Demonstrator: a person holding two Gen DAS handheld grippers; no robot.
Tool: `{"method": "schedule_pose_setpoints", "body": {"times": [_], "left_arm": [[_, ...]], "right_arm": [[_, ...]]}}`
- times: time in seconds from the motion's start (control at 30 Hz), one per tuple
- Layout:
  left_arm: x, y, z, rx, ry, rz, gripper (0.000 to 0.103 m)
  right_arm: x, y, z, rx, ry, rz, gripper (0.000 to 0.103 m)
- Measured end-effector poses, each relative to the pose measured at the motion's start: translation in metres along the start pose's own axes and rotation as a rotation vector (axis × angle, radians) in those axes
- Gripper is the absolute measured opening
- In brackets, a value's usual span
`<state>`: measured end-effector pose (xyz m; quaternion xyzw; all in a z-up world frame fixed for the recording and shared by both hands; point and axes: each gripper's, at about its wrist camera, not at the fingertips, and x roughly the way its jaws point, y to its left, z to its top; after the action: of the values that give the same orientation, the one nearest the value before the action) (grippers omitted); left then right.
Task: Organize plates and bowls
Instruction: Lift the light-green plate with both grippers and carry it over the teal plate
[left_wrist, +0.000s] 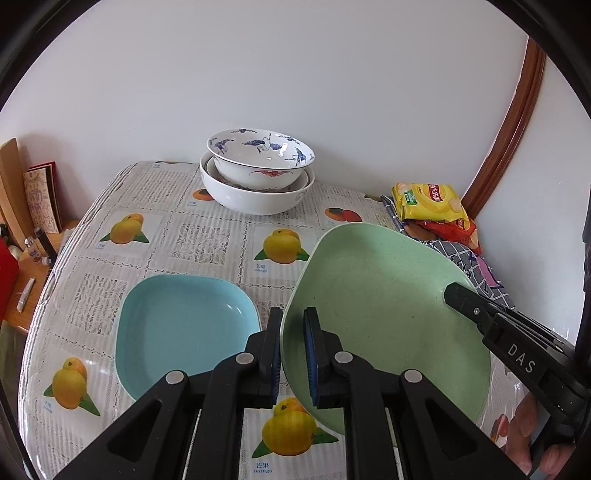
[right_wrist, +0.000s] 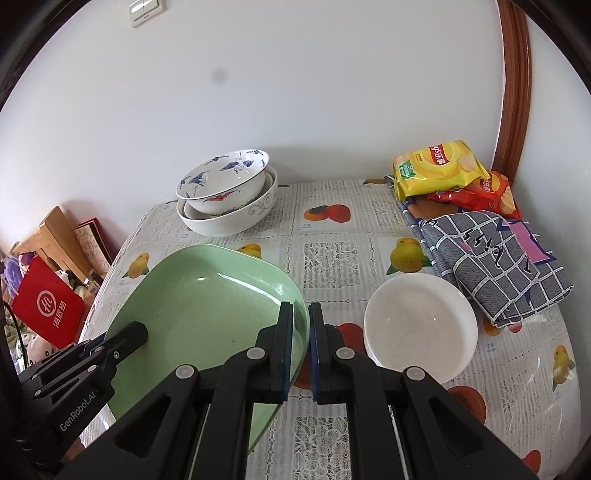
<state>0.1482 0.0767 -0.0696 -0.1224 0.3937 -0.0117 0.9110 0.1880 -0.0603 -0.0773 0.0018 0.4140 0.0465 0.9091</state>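
Note:
A pale green square plate (left_wrist: 380, 314) hangs tilted above the table, carried between both grippers. My left gripper (left_wrist: 293, 332) is shut on its left rim, and my right gripper (right_wrist: 301, 332) is shut on the right rim of the same green plate (right_wrist: 207, 306). A light blue square plate (left_wrist: 184, 325) lies on the table just left of it. At the back by the wall a crane-patterned bowl sits nested in a larger white bowl (left_wrist: 258, 173) (right_wrist: 227, 195). A round white plate (right_wrist: 421, 325) rests on the table to the right.
The table (right_wrist: 332, 229) wears a fruit-print cover. Yellow and red crisp bags (right_wrist: 439, 166) and a folded checked cloth (right_wrist: 491, 258) fill the back right corner. A low shelf with a red box (right_wrist: 48, 306) and books stands past the table's left edge.

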Motion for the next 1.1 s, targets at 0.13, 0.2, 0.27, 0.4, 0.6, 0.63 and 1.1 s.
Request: {"method": "schedule_pose_setpoints", "body": {"times": [0.13,0.2,0.27,0.4,0.6,0.63,1.1], "left_arm": [[-0.002,0.003,-0.001,-0.001,0.001,0.000,0.012],[-0.003,0.004,-0.002,-0.001,0.000,0.001,0.012],[-0.004,0.005,-0.002,0.000,-0.001,0.004,0.012],[-0.006,0.007,-0.001,-0.004,-0.005,0.005,0.012],[-0.008,0.014,-0.003,-0.012,-0.005,0.013,0.012],[-0.009,0.015,-0.003,-0.015,-0.004,0.014,0.012],[-0.008,0.036,-0.007,-0.042,0.008,0.034,0.012]], "right_arm": [[-0.002,0.004,-0.001,-0.003,-0.003,0.000,0.008],[-0.002,0.006,-0.002,-0.004,-0.003,0.000,0.008],[-0.003,0.008,-0.003,-0.008,-0.002,-0.002,0.008],[-0.004,0.012,-0.004,-0.014,-0.003,-0.002,0.008],[-0.001,0.018,-0.004,-0.021,0.001,0.005,0.008],[-0.001,0.020,-0.004,-0.023,0.003,0.007,0.008],[0.010,0.038,-0.012,-0.048,0.024,0.022,0.008]]}}
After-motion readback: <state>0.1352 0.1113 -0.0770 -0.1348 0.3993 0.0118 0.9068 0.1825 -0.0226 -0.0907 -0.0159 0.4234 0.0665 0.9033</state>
